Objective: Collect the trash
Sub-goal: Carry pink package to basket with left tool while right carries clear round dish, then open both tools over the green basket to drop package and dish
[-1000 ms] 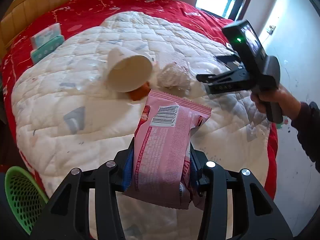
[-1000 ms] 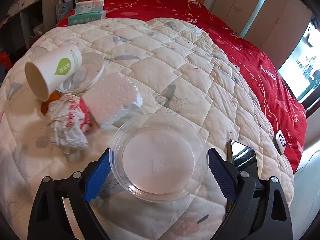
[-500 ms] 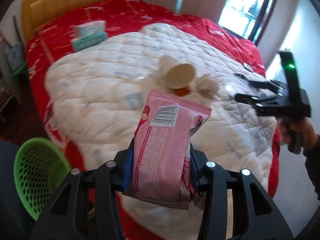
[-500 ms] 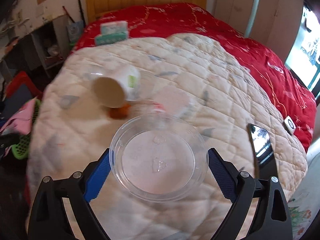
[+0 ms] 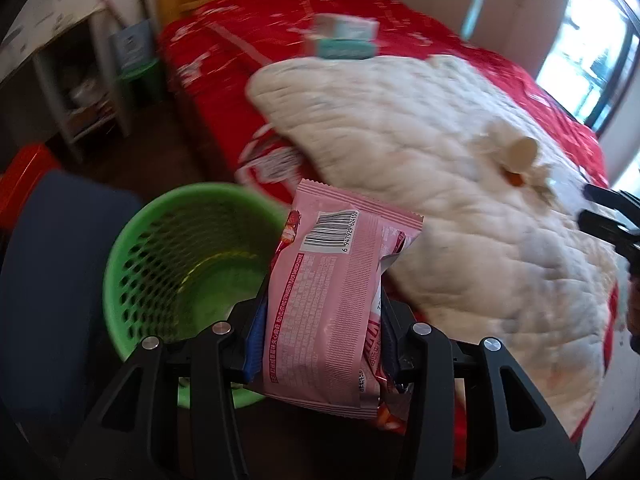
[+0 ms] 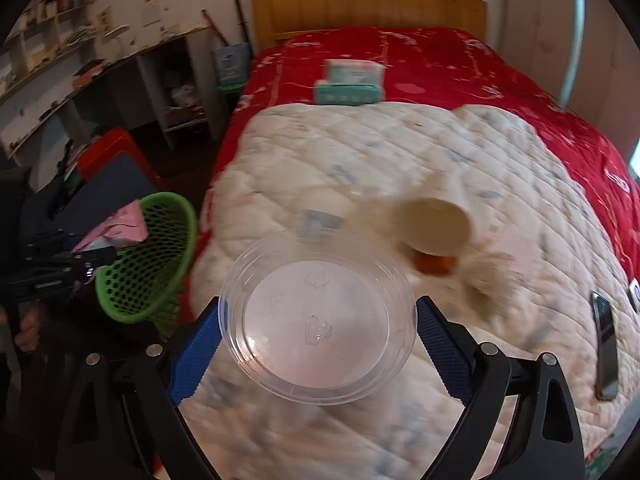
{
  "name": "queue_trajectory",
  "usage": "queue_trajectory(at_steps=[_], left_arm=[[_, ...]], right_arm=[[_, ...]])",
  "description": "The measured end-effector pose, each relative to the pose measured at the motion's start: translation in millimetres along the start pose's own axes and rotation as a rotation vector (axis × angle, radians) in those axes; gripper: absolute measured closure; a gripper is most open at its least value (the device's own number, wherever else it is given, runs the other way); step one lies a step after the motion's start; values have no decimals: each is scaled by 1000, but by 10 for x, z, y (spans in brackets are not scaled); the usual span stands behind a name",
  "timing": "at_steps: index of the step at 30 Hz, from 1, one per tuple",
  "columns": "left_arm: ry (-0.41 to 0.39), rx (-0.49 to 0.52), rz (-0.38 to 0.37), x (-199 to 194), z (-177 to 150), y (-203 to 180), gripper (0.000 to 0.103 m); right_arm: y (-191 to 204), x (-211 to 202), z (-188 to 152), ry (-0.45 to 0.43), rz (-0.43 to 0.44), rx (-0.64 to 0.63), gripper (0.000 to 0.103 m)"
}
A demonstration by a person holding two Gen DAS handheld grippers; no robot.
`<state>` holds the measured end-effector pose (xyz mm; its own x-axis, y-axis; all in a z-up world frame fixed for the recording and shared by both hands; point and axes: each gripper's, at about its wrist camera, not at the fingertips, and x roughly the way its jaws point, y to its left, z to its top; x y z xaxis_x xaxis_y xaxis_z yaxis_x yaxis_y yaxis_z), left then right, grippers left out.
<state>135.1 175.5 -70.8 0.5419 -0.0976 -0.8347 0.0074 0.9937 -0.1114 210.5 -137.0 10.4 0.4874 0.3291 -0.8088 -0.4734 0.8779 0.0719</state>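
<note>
The left claw is seen clamped on a pink snack wrapper, a glossy, crinkled foil packet with a white barcode panel and serrated top edge; the blue ribbed pads are pressed against both of its sides. The packet is held upright, just right of and partly over the rim of a green plastic basket, round, with perforated mesh walls, which stands on the dark floor beside the bed.

The right claw is closed on a clear plastic lid, a shallow round disc with a raised rim and faint embossed marks; its rim is gripped at left and right by the textured blue pads. The lid is held above the near part of a white quilted blanket, puffy and stitched in diamonds, which is spread over a red bedcover.

On the quilt, beyond the lid and to its right, a paper cup is seen lying on its side with its open mouth toward the camera, an orange scrap just beneath it. Both are blurred. A dark, glossy phone lies flat at the right edge of the quilt. Farther off, two boxy tissue packs are stacked on the red cover, near a wooden headboard. From the right wrist view the green basket is seen at the left, with the pink wrapper at its mouth.
</note>
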Motion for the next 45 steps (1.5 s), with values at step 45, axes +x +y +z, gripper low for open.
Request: queue_trajectory(at_steps=[45], left_arm=[[10, -303, 167, -207, -746, 1394, 25]], right_arm=[[2283, 1172, 631, 90, 344, -162, 12]])
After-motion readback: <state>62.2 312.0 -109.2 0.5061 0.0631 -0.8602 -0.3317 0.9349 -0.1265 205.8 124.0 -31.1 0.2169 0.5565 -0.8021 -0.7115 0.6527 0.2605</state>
